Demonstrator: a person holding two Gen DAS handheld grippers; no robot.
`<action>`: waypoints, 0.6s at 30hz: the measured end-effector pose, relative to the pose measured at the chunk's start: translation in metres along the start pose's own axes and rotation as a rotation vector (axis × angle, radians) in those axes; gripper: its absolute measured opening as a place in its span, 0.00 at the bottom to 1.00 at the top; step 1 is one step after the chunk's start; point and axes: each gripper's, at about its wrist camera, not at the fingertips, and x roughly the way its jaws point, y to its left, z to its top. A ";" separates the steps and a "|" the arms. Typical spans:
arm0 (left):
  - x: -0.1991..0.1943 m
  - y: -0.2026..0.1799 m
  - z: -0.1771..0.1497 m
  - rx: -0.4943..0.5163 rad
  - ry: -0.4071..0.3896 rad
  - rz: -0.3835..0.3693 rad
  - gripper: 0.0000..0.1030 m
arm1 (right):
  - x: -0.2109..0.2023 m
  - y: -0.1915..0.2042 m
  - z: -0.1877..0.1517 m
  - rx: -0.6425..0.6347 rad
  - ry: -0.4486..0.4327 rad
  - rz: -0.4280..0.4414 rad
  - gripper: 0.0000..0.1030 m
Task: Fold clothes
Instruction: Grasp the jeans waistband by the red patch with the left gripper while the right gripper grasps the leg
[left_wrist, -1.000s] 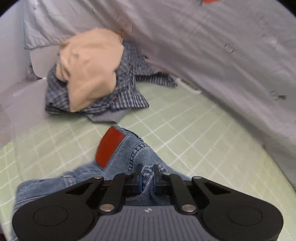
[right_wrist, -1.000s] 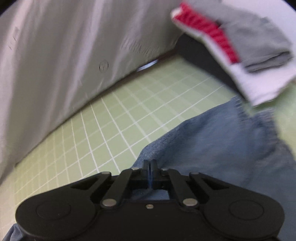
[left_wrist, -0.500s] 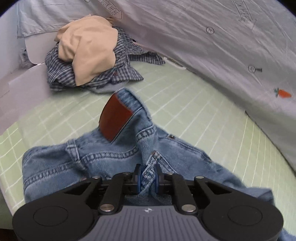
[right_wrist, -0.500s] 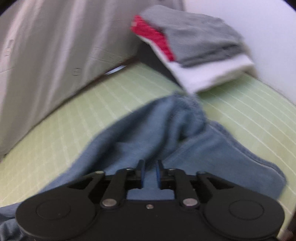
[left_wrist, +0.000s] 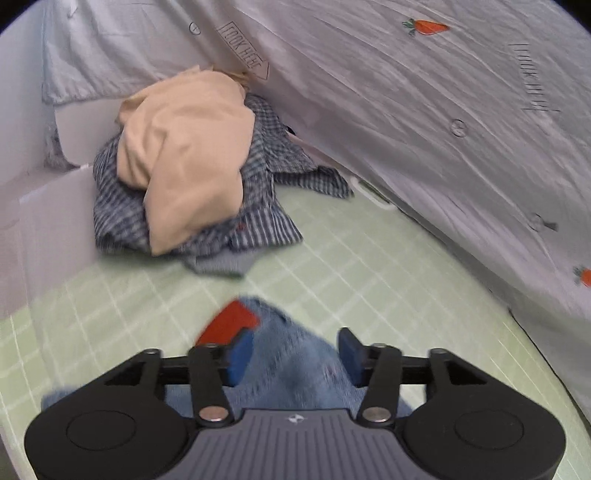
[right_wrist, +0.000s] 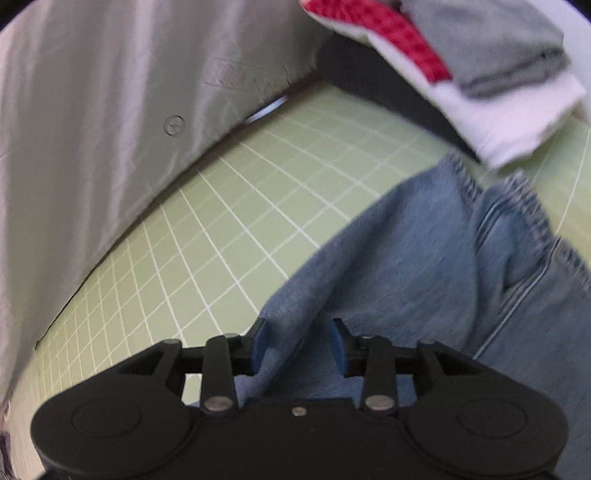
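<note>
Your left gripper (left_wrist: 293, 356) spread wide over jeans (left_wrist: 291, 354), gripping nothing; right gripper (right_wrist: 300, 345) likewise, denim (right_wrist: 424, 266) loose between pads.

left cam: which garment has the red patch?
The jeans, lying between the open left gripper's fingers. The tan garment and checked shirt piled behind show none.

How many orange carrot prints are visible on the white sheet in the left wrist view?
2. One carrot sits near the top of the sheet; the other carrot is cut by the right edge. Folds may hide more.
</note>
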 end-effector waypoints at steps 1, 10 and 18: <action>0.003 -0.001 0.006 -0.005 -0.005 0.006 0.65 | 0.004 0.001 0.001 0.005 0.008 -0.008 0.42; 0.070 -0.026 0.014 0.107 0.177 0.084 0.76 | 0.028 0.009 0.007 0.059 0.051 -0.060 0.64; 0.095 -0.055 0.002 0.280 0.226 0.207 0.87 | 0.046 0.024 0.017 0.119 0.072 -0.113 0.78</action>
